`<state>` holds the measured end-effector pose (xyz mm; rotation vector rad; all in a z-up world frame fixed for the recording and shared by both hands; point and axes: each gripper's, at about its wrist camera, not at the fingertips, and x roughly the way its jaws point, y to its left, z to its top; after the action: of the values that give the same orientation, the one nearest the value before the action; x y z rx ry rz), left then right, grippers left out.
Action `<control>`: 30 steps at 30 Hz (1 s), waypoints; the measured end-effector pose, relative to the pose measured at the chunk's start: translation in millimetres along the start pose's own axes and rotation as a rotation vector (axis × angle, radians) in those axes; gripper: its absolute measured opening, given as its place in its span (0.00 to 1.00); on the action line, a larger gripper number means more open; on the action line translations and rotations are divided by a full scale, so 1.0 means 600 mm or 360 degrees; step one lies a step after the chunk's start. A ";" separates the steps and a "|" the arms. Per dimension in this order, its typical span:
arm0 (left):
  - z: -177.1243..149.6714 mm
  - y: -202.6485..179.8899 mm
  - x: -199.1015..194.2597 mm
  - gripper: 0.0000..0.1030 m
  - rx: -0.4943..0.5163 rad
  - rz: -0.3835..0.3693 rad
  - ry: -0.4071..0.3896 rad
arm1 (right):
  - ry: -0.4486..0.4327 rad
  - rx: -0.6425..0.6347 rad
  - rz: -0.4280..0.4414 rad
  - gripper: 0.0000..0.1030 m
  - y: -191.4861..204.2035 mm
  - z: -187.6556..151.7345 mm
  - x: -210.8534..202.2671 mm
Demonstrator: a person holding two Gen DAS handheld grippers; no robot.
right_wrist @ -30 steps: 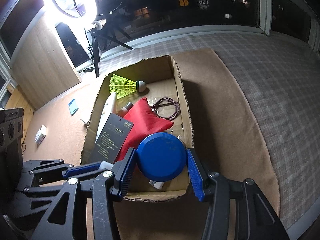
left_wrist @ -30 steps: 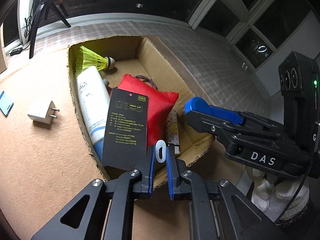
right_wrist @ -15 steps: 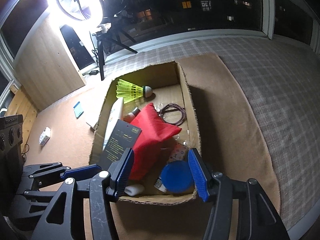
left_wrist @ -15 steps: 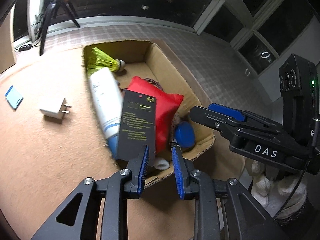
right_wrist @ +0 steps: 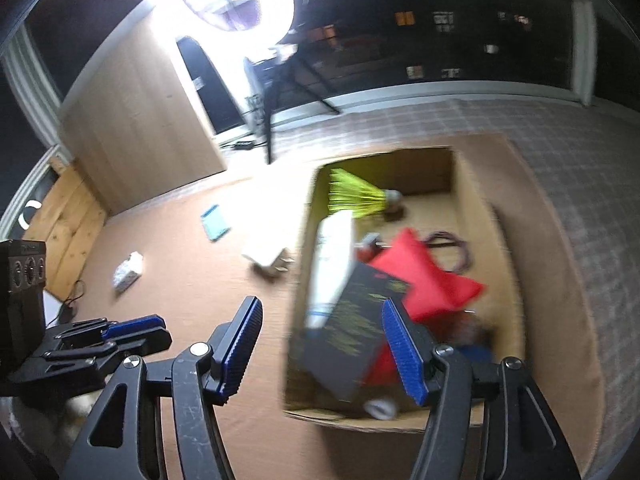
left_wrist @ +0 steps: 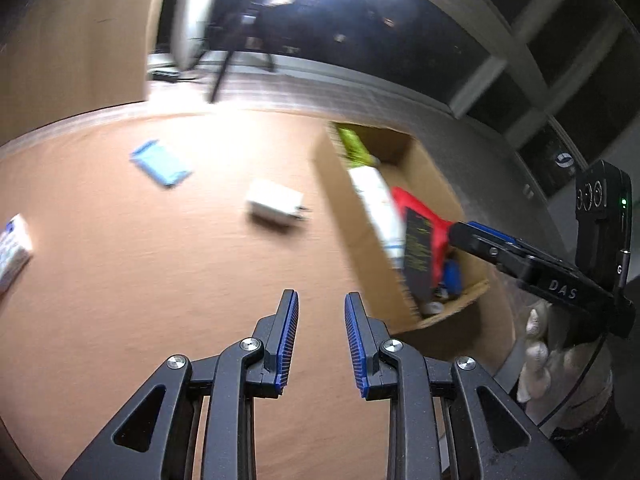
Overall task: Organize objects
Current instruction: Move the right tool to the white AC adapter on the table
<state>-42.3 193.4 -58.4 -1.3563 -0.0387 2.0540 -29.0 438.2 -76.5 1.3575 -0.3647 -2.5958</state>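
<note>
My left gripper (left_wrist: 320, 312) has swung from the cardboard box (right_wrist: 304, 280) toward the white charger (left_wrist: 276, 206), jaws released; right gripper (right_wrist: 320, 340) jaws opening, empty.

A second ago the left gripper (left_wrist: 318, 308) pinched a small white piece over the near end of the cardboard box (right_wrist: 298, 320); now its jaws stand apart with nothing between them, over bare brown mat (left_wrist: 120, 280) to the left of the box. The white piece (right_wrist: 380, 407) lies inside the box by its near wall. The right gripper (right_wrist: 322, 322) held a blue round disc (left_wrist: 452, 276); that disc now lies in the box's near corner, and the jaws are opening, empty. Its view has swung left, with the white charger (left_wrist: 276, 204) more central.
</note>
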 end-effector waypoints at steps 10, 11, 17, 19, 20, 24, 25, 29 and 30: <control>-0.050 0.172 -0.111 0.25 -0.0222 0.0151 -0.0098 | 0.0178 -0.0078 0.0125 0.57 0.107 0.068 0.100; -0.056 0.188 -0.122 0.25 -0.0248 0.0164 -0.0109 | 0.0198 -0.0077 0.0133 0.57 0.113 0.074 0.111; -0.092 0.259 -0.172 0.25 -0.0360 0.0227 -0.0156 | 0.0371 -0.0030 0.0059 0.57 0.124 0.115 0.222; -0.104 0.277 -0.187 0.25 -0.0390 0.0244 -0.0168 | 0.0411 -0.0019 -0.0028 0.57 0.119 0.124 0.257; -0.110 0.286 -0.194 0.25 -0.0407 0.0250 -0.0174 | 0.0428 -0.0007 -0.0039 0.57 0.116 0.126 0.267; -0.125 0.311 -0.207 0.25 -0.0455 0.0275 -0.0185 | 0.0469 0.0010 -0.0088 0.57 0.112 0.130 0.298; -0.127 0.316 -0.208 0.25 -0.0464 0.0279 -0.0186 | 0.0464 -0.0017 -0.0120 0.57 0.118 0.133 0.302; -0.135 0.326 -0.216 0.25 -0.0478 0.0281 -0.0190 | 0.0469 -0.0039 -0.0162 0.59 0.125 0.138 0.312; -0.135 0.327 -0.218 0.25 -0.0478 0.0280 -0.0190 | 0.0465 -0.0052 -0.0166 0.59 0.127 0.139 0.311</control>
<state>-43.8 -55.8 -62.7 -1.4550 -0.3004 2.3480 -199.0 324.5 -152.7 1.7547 -0.2095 -2.4174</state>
